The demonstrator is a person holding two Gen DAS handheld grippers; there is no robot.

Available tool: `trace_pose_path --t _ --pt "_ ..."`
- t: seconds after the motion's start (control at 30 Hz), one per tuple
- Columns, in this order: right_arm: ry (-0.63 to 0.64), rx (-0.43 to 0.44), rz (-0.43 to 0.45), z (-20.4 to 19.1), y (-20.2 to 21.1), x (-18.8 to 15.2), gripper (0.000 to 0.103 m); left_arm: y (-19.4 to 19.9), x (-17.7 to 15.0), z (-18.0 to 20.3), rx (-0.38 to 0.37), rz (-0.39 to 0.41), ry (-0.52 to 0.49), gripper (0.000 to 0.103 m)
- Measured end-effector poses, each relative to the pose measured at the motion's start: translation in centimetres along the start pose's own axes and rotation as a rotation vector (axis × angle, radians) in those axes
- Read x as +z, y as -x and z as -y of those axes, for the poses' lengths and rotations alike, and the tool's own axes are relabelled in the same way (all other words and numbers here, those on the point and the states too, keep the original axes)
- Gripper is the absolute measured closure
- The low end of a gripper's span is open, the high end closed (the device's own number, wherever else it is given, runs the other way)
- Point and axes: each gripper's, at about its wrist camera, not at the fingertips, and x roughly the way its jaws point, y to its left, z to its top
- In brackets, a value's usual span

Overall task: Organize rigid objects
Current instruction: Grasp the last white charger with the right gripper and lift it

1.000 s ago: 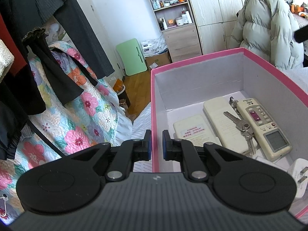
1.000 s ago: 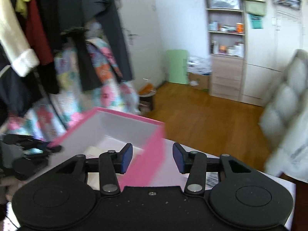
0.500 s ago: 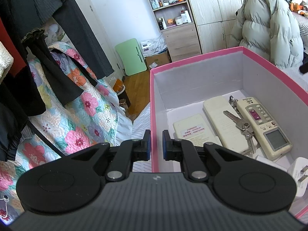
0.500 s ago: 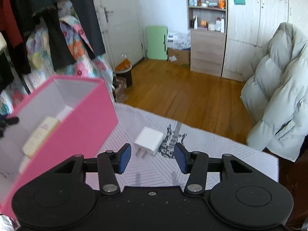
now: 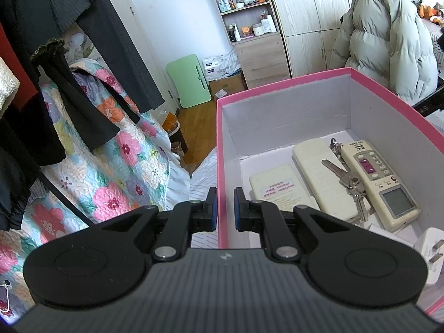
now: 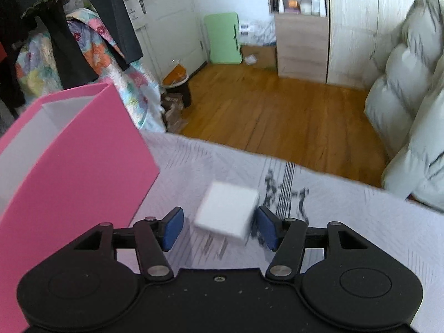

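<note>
Jaws of the left gripper [image 5: 224, 208] pinch the near wall of the pink box [image 5: 280, 88], which already holds three remote controls [image 5: 377, 180], keys [image 5: 349, 183] and one white plug [image 5: 433, 252] (most of the job, I judge). One charger [image 6: 226, 213] remains on the bed [image 6: 347, 222], lying between the right gripper's [image 6: 219, 229] wide jaws, ungrasped.

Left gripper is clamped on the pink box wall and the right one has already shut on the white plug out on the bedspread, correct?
Not quite. The left gripper is clamped on the pink box wall, but the right gripper is open: in the right wrist view its blue pads stand apart on either side of the white plug, which lies on the bedspread ungrasped.
</note>
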Motion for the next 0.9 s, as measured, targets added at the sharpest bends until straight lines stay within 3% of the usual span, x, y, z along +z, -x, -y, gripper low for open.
trace_pose_path --t 0.1,0.17,0.6,0.9 --pt "0.022 -0.028 0.027 -0.5 -0.2 -0.1 0.041 0.0 0.0 -0.1 0.001 -0.001 -0.001 0.093" --pt "0.043 -0.06 0.039 -0.8 0.0 -0.3 0.05 0.0 0.0 0.0 0.001 -0.002 0.0 0.093" --pt "0.063 -0.063 0.041 -2.0 2.6 -1.6 0.051 0.4 0.0 -0.1 0.012 0.017 -0.009 0.093" --pt "0.089 -0.033 0.083 -4.7 8.5 -1.3 0.051 0.1 0.4 -0.2 0.01 -0.006 -0.013 0.093"
